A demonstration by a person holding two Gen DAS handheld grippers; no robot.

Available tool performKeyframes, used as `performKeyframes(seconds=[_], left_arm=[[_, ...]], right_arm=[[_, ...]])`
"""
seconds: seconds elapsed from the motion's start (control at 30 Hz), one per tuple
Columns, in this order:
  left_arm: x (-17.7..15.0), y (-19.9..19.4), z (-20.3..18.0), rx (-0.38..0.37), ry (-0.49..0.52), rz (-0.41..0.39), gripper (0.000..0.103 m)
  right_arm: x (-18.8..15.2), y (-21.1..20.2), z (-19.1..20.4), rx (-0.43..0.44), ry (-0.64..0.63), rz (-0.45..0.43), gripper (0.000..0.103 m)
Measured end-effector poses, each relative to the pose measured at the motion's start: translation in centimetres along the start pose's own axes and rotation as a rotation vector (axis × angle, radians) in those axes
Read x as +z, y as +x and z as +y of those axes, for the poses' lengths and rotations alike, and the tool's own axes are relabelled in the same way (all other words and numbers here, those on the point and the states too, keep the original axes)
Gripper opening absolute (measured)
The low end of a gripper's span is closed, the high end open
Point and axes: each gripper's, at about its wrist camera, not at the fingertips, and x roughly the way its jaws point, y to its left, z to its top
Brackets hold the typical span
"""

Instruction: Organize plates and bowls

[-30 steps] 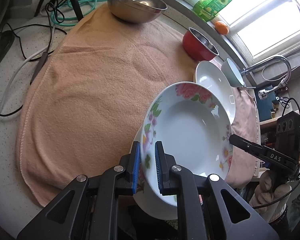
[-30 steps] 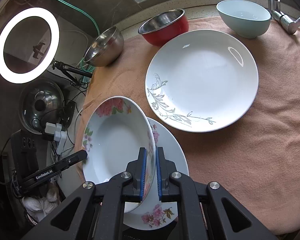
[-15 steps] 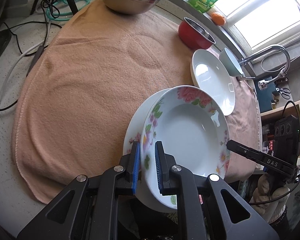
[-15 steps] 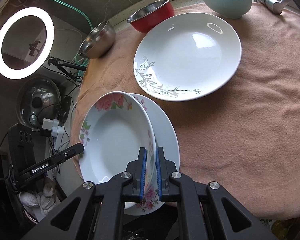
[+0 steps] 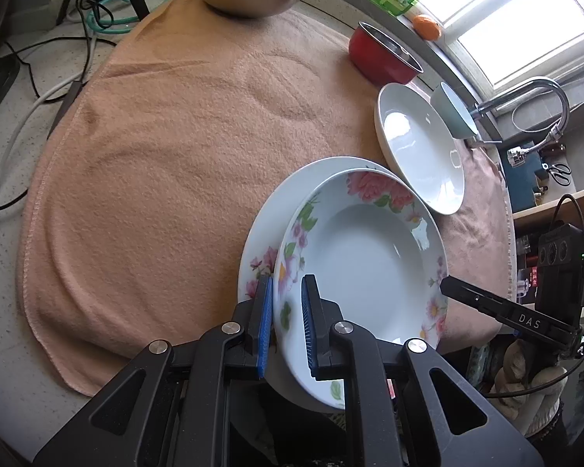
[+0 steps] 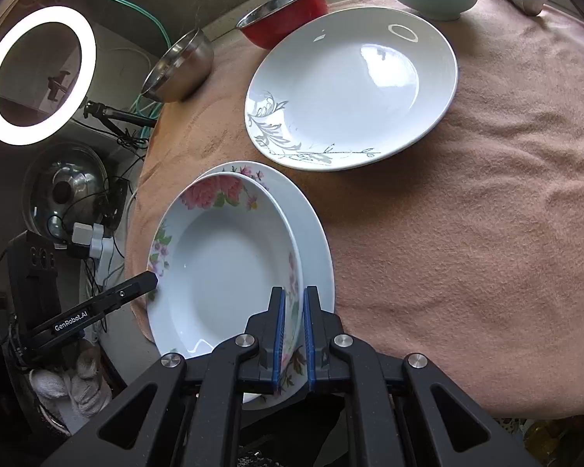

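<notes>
Both grippers — left gripper [image 5: 287,321] and right gripper [image 6: 294,336] — clamp opposite rims of the flowered plate [image 5: 360,268]. It hangs tilted over another plate [image 6: 311,229] on the towel [image 6: 467,233].

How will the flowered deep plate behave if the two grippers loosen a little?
The flowered deep plate looks glazed and glossy, so it would probably slip between the pads. It is likely rigid and chip-prone. Hanging just above the larger flowered plate, it would probably clatter onto that.
</notes>
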Motion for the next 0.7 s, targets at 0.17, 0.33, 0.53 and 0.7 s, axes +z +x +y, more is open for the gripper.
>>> performKeyframes(seconds=[0.17, 0.33, 0.53, 0.7], left_arm=[[0.0, 0.1, 0.2, 0.005, -0.005, 0.000, 0.013], [0.0, 0.1, 0.2, 0.006, -0.002, 0.002, 0.013], [0.0, 0.1, 0.3, 0.001, -0.002, 0.002, 0.013], [0.0, 0.2, 0.2, 0.003, 0.007, 0.010, 0.013]], right_arm=[[-0.1, 0.3, 0.4, -0.013, -0.015, -0.001, 0.009], [-0.2, 0.2, 0.7, -0.035, -0.031, -0.013, 0.009], [-0.2, 0.2, 0.9, -0.055, -0.054, -0.009, 0.009], [-0.2, 0.2, 1.1, -0.066, -0.074, -0.010, 0.011]])
